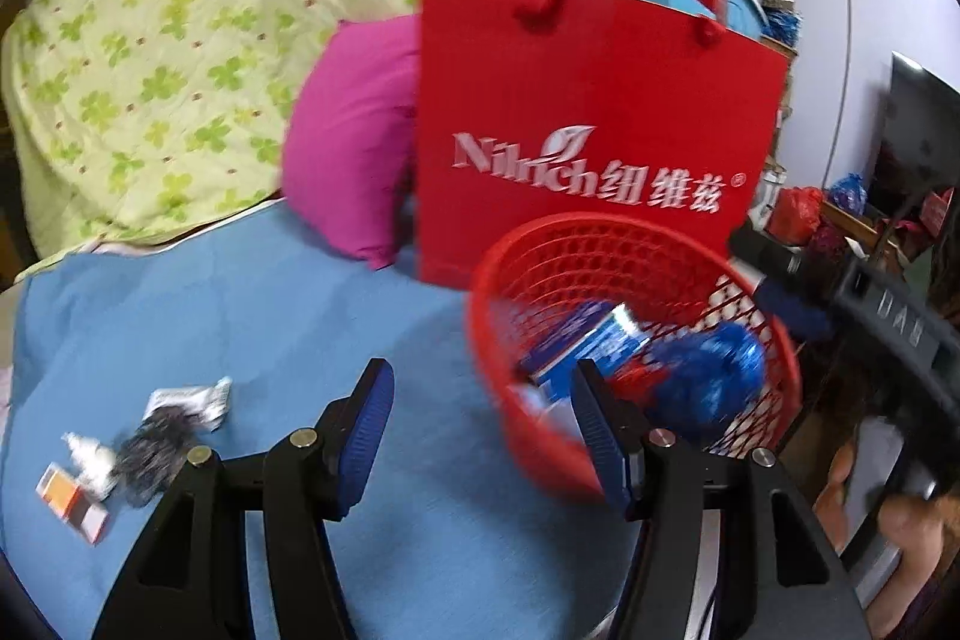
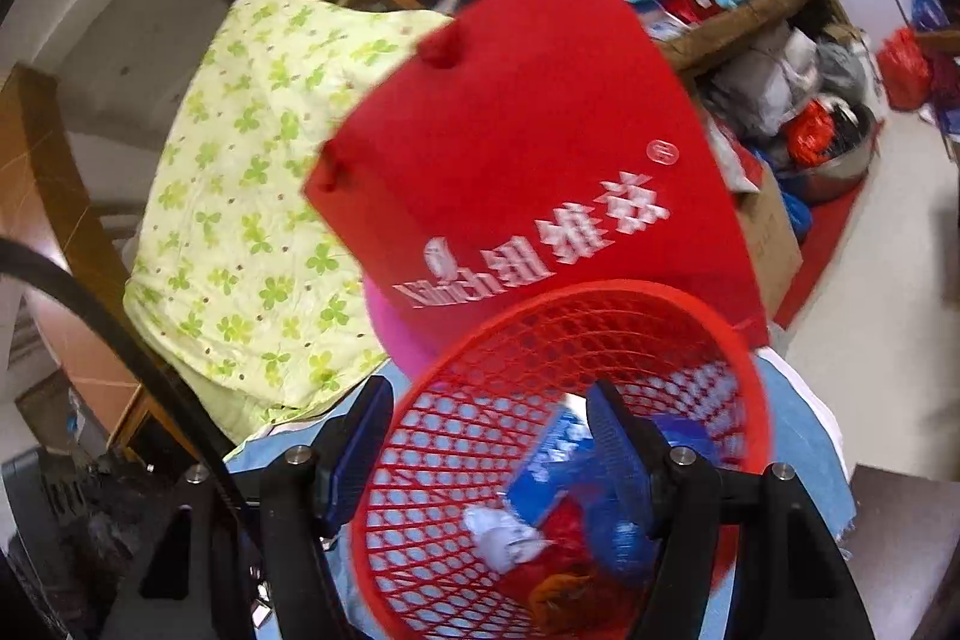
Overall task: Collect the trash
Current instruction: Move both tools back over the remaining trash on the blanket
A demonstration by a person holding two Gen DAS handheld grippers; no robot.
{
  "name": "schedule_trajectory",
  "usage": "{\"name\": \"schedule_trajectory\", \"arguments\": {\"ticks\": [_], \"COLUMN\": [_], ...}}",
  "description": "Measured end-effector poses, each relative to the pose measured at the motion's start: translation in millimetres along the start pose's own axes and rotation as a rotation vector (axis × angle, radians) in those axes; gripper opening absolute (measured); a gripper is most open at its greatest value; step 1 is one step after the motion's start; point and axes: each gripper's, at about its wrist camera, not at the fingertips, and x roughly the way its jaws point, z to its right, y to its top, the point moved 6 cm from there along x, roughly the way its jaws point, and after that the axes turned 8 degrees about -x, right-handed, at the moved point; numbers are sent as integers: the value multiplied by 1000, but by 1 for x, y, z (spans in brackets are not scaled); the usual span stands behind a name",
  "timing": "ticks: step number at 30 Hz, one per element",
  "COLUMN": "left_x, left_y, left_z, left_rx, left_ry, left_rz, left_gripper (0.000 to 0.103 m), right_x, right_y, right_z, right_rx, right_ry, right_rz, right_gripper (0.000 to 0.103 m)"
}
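A red mesh basket (image 1: 600, 244) stands on the blue bedsheet and holds a blue box (image 1: 594, 340), a crumpled blue bag (image 1: 708, 370) and red wrappers. My left gripper (image 1: 486, 430) is open over the sheet at the basket's near rim, with nothing held. Left of it lie a crumpled white wrapper (image 1: 192, 397), a black crumpled scrap (image 1: 153, 457), a small white bottle (image 1: 90, 460) and an orange-and-white box (image 1: 72, 502). My right gripper (image 2: 489, 448) is open and straddles the basket (image 2: 540, 340) wall, one finger outside and one inside, with the pads not pressing it.
A red paper bag (image 1: 588, 118) with white lettering stands right behind the basket, beside a pink pillow (image 1: 354, 142) and a green clover quilt (image 1: 180, 40). Boxes and bags (image 2: 780, 88) crowd the floor beyond. A hand (image 1: 918, 520) holds the right gripper's handle.
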Motion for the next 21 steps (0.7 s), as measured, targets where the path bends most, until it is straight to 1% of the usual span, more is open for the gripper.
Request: {"name": "schedule_trajectory", "arguments": {"ticks": [2,4,9,12,13,15,17,19,21], "left_x": [-13,-23,-47,-69,-74,-90,-108,-121,-130], "left_y": [-10,-18,-39,-49,-50,-52,-55,-60,-65], "left_z": [-23,-41,-95,-131,-138,-155,-173,-186,-200], "left_rx": [-14,-38,-115,-171,-184,-212,-233,-244,-260], "left_ry": [51,76,166,221,233,262,302,334,348], "left_rz": [10,13,5,11,16,35,56,69,74], "left_gripper": [63,65,66,66,66,66,67,69,70], "right_x": [0,0,-2,-2,-1,2,9,15,21], "right_y": [0,-2,-13,-24,-29,-42,-57,-69,-81], "right_z": [-16,-33,-96,-137,-148,-175,-195,-208,-219], "right_rx": [-29,-61,-162,-242,-267,-313,-336,-350,-361], "right_ry": [23,49,144,190,201,224,241,245,237], "right_rz": [15,29,73,90,92,82,49,18,-10], "right_gripper": [71,71,71,72,74,77,77,77,77]}}
